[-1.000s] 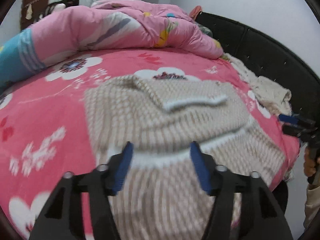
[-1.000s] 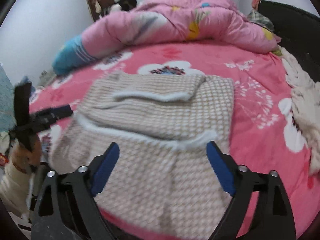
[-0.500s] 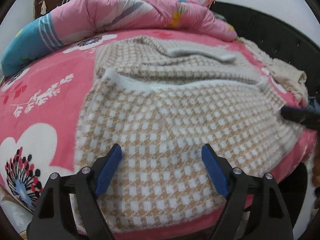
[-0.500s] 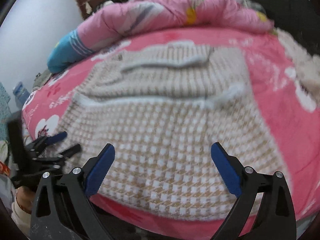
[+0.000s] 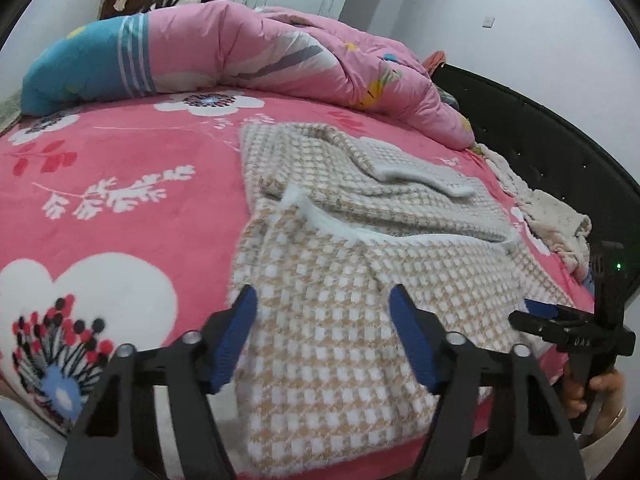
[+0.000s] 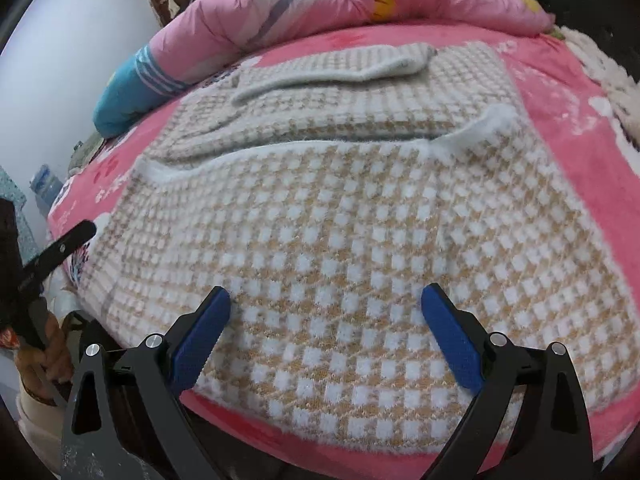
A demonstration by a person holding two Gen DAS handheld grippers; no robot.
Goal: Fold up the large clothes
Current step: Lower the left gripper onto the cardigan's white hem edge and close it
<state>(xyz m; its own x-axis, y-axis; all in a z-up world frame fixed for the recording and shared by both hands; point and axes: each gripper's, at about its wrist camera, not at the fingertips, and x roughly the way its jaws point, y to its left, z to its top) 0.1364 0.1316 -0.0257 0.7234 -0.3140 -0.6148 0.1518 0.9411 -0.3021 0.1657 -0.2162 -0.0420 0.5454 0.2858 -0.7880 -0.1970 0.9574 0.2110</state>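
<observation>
A beige and white checked knit sweater lies on the pink flowered bed, its upper part and sleeves folded over with a white trim edge across the middle. My left gripper hovers over the sweater's near left corner. Its jaws are closing, the knit lies under the gap, and the pads do not press on it. My right gripper stands wide open just above the sweater's near hem. In the left wrist view the right gripper shows at the sweater's right edge, held by a hand.
A bunched pink duvet with a blue end lies along the far side of the bed. A black padded bed frame curves round the right. A cream cloth lies crumpled beside it.
Both grippers have come down and closer to the sweater's near edge. The left one has shifted toward the sweater's left corner, and its jaws widened, then narrowed again.
</observation>
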